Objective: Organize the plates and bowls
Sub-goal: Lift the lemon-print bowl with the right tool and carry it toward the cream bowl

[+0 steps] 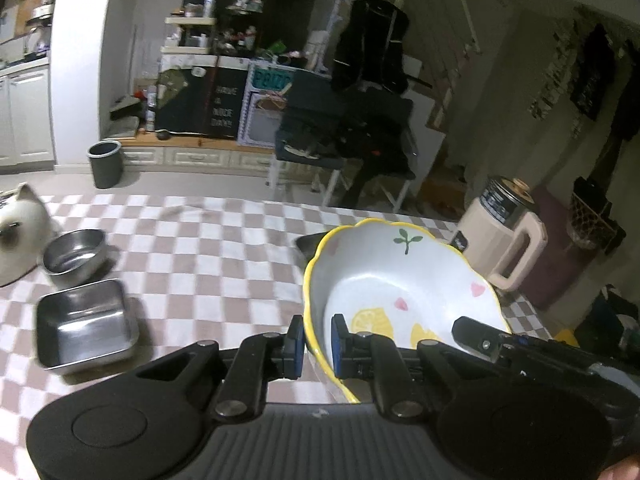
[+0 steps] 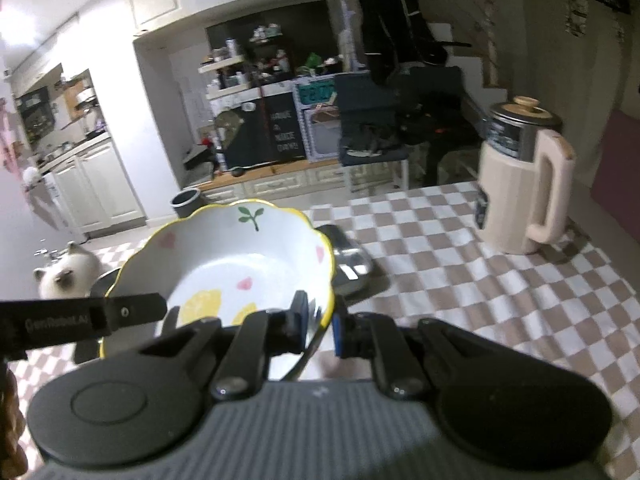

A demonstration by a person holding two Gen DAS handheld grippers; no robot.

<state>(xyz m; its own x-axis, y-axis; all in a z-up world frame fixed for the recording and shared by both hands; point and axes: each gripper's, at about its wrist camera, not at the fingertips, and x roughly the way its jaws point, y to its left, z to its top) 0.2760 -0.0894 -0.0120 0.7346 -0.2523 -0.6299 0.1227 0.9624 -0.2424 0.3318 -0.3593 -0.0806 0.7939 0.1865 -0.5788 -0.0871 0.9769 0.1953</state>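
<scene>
In the left wrist view we see our left gripper [image 1: 317, 350] clamped on the near left rim of a white bowl [image 1: 400, 272] with a scalloped yellow edge; one blue pad sits outside the wall and the other inside, both pressing on it. The bowl, painted with lemons, pink hearts and a green sprig, is held above the checkered tablecloth [image 1: 208, 248] and tilts so that its inside faces us. At the bowl's near right rim the tip of our right gripper [image 1: 480, 338] reaches in from the right. To the left on the cloth stand a square steel dish [image 1: 86, 326] and, just beyond it, a round steel bowl [image 1: 76, 256], close together; we cannot tell whether they touch. A white cat [image 1: 18, 232] sits at the far left edge beside the round bowl. A beige jug [image 1: 500, 236] with a dark lid stands at the right, behind the bowl. In the right wrist view our right gripper [image 2: 322, 328] pinches the near right rim of the same bowl [image 2: 240, 256], pads closed on either side of the wall. The left gripper [image 2: 132, 312] comes in from the left as a dark bar ending at the bowl's near left rim. Behind the bowl on the right lies a steel tray [image 2: 348, 260] on the tablecloth [image 2: 480, 292], partly hidden. The jug [image 2: 516, 192] stands farther right, well apart from the bowl, and the cat [image 2: 66, 276] is at the left behind it.
</scene>
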